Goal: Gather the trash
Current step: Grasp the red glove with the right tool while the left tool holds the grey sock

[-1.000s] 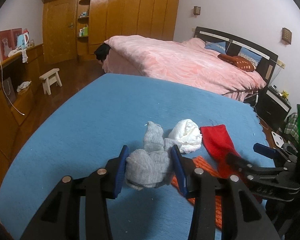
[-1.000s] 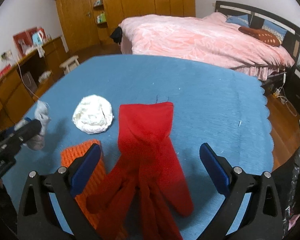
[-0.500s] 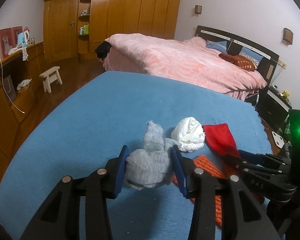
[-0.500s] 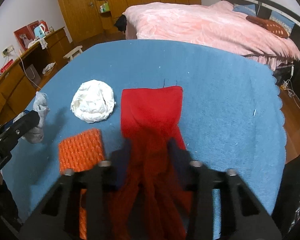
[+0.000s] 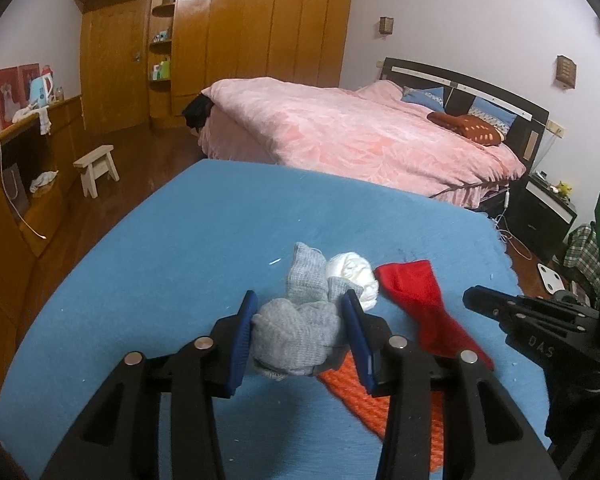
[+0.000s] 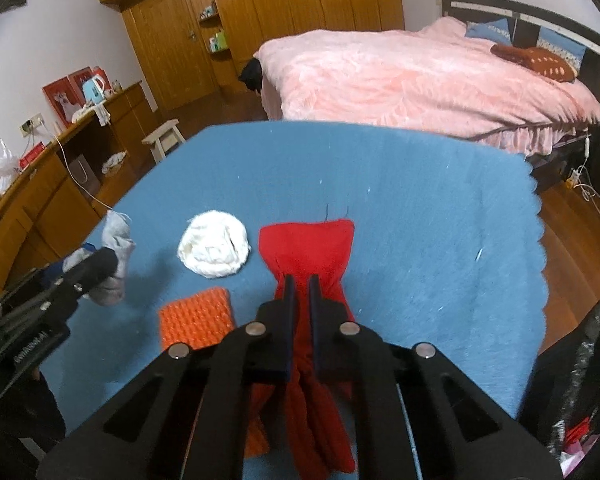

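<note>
1. A second ago the right gripper [image 6: 300,292] stood wide open over the flat red knitted glove [image 6: 306,248]. Now its blue-padded jaws have come together on the narrow middle of that glove and pinch a fold of the fabric, with red cloth visible between the pads.

2. The glove's middle bunches into a ridge at the pads, while its broad cuff lies flat on the blue felt-covered table [image 6: 420,220] toward the far edge. Its fingers trail back under the gripper toward the near edge.

3. My reading is that the grasp on this second item is made, and lifting it off the table is the step in hand. No bin shows clearly in either view.

4. The left gripper [image 5: 300,332] is unchanged from a second ago, clamped half-closed on a crumpled grey knitted sock or glove [image 5: 296,336] held just above the table near the near edge.

5. Two pieces lie loose. A white crumpled wad of cloth [image 6: 214,248] sits just left of the red cuff, toward the middle of the table. A flat orange ribbed knit piece [image 6: 196,322] lies near the near edge, its right side running under the gripper beside the red glove.

6. The red glove is thin, limp knit, so when raised it will likely hang and swing.
</note>
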`<state>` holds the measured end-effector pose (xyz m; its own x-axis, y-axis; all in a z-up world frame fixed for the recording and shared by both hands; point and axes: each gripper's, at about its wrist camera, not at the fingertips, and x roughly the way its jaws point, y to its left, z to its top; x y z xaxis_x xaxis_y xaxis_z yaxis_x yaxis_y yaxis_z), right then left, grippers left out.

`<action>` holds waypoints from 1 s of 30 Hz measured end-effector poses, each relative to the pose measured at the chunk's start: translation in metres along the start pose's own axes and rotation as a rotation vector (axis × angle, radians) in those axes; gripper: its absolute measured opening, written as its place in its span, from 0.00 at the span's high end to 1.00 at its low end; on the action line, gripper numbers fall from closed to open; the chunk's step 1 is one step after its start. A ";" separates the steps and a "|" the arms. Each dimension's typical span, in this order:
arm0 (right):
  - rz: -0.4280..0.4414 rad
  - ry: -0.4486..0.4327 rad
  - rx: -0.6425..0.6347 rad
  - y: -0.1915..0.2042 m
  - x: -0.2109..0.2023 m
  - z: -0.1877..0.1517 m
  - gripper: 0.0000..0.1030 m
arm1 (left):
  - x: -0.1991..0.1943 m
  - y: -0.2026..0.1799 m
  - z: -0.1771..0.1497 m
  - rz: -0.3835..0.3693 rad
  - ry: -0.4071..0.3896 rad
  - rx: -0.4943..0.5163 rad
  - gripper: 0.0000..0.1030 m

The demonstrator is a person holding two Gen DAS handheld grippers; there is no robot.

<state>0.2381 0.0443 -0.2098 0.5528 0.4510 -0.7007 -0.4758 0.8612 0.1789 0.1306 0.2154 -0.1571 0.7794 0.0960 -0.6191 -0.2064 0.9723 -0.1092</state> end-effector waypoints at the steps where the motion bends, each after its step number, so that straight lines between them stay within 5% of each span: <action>1: 0.001 -0.003 0.001 -0.001 -0.002 0.001 0.94 | -0.001 -0.002 0.001 -0.002 -0.002 0.001 0.58; 5: -0.015 0.006 0.005 -0.005 -0.001 0.002 0.89 | -0.003 -0.008 0.002 -0.010 -0.007 0.008 0.58; 13: -0.035 0.039 0.001 -0.003 0.020 -0.006 0.46 | 0.005 -0.005 -0.004 0.004 0.013 0.009 0.58; 19: -0.050 0.075 0.001 0.001 0.042 -0.008 0.38 | 0.013 0.002 -0.007 0.013 0.025 0.005 0.58; 24: -0.059 0.116 -0.003 0.003 0.056 -0.013 0.42 | 0.017 0.007 -0.009 0.013 0.033 -0.002 0.58; 26: -0.065 0.118 -0.017 0.004 0.055 -0.013 0.57 | 0.017 0.007 -0.010 0.012 0.035 -0.002 0.58; 28: -0.063 0.126 -0.021 0.003 0.055 -0.013 0.82 | 0.018 0.006 -0.010 0.011 0.038 -0.001 0.58; 30: -0.055 0.138 -0.013 0.000 0.054 -0.012 0.92 | 0.017 0.006 -0.009 0.009 0.037 -0.001 0.58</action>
<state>0.2596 0.0655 -0.2562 0.4797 0.3661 -0.7975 -0.4566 0.8802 0.1294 0.1370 0.2205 -0.1753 0.7550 0.0970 -0.6485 -0.2141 0.9713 -0.1039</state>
